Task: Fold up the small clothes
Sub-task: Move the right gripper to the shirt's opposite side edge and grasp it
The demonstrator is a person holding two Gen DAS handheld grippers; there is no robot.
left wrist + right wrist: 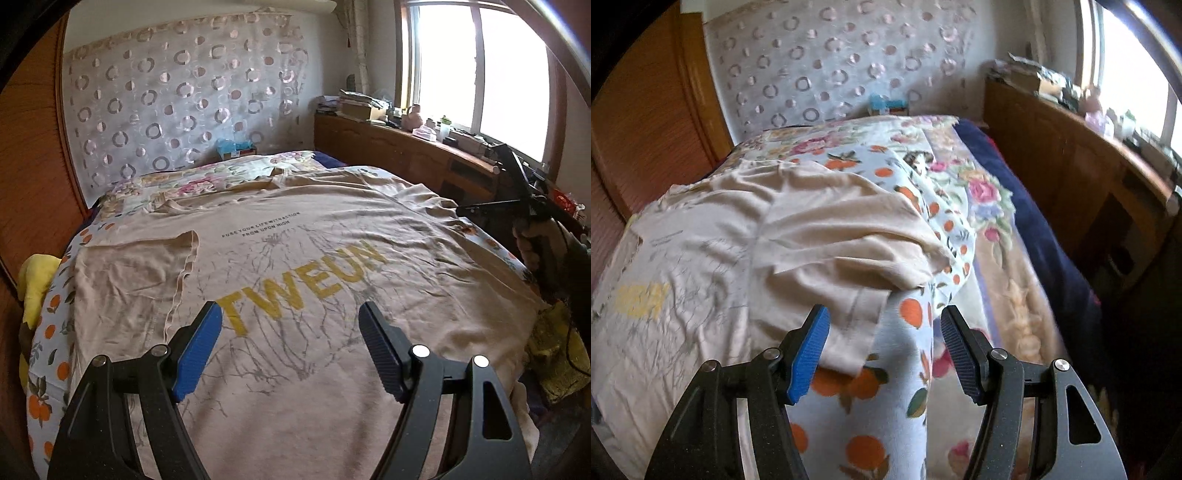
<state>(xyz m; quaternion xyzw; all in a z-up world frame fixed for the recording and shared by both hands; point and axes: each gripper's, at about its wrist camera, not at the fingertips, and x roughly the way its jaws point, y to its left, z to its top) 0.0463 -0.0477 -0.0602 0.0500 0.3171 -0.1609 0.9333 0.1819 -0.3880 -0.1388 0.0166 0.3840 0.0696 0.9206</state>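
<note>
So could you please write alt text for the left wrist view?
A beige cotton T-shirt printed with yellow letters lies spread across an orange-patterned bedsheet, one sleeve folded inward. The open left tool hovers above it, and a bright window fills the right.

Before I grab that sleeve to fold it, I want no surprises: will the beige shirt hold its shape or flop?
Likely floppy: the shirt lies creased, and its sleeve droops over the bed edge. Probably light, since the cloth looks thin. It may drag the orange-print sheet underneath, so lift rather than slide.
</note>
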